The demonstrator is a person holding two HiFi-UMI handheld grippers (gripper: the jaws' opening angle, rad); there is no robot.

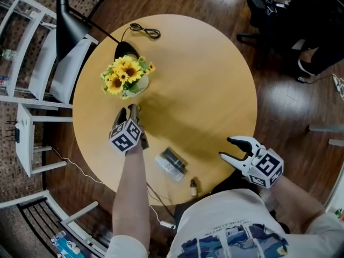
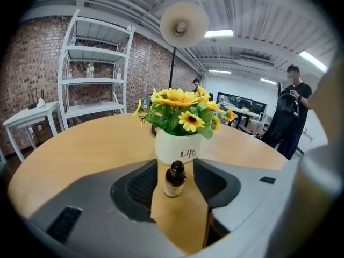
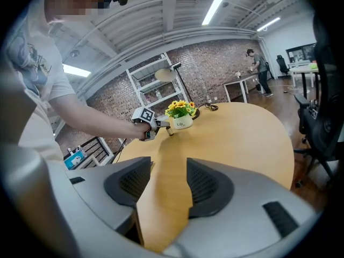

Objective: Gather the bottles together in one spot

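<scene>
One small amber glass bottle (image 2: 174, 179) stands upright on the round wooden surface (image 2: 80, 155), just on the near side of the white flowerpot (image 2: 180, 147). My left gripper (image 1: 128, 112) is open around it, not touching. I'd back straight out so I don't tip it. My right gripper (image 1: 226, 147) is open and empty.

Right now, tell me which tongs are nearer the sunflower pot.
Left. The left tongs sit just short of the sunflower pot, open around a small brown bottle standing before it. The right tongs hang empty over the near edge of the table, well away.
</scene>
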